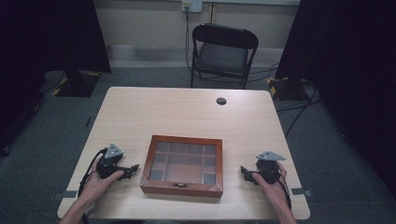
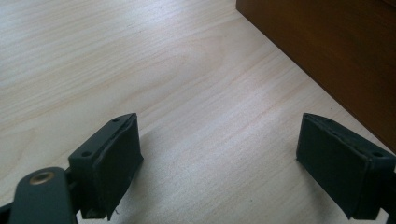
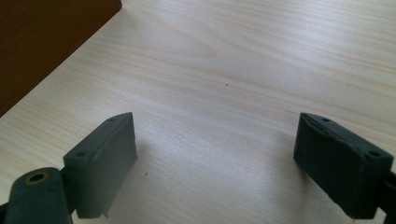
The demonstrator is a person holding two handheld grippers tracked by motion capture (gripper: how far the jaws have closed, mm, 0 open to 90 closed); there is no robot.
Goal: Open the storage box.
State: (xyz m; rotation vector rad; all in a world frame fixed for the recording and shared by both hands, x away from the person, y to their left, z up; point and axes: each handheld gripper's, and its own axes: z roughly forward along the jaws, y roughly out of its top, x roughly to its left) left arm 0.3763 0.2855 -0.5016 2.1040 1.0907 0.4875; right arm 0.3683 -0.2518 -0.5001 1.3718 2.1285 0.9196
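While the box (image 1: 182,164) is sitting shut on the table (image 1: 187,112) near its front edge, the 2 grippers are flanking it: left gripper (image 1: 134,169) and right gripper (image 1: 243,172) are resting with jaws spread wide, gripping nothing.

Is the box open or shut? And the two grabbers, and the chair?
wooden box: lid shut, flat on the table, glass top showing compartments inside.
left gripper: open, nothing between the jaws, beside the box, not touching it.
right gripper: open, nothing between the jaws, beside the box, apart from it.
folding chair: unfolded, upright, nobody on it.
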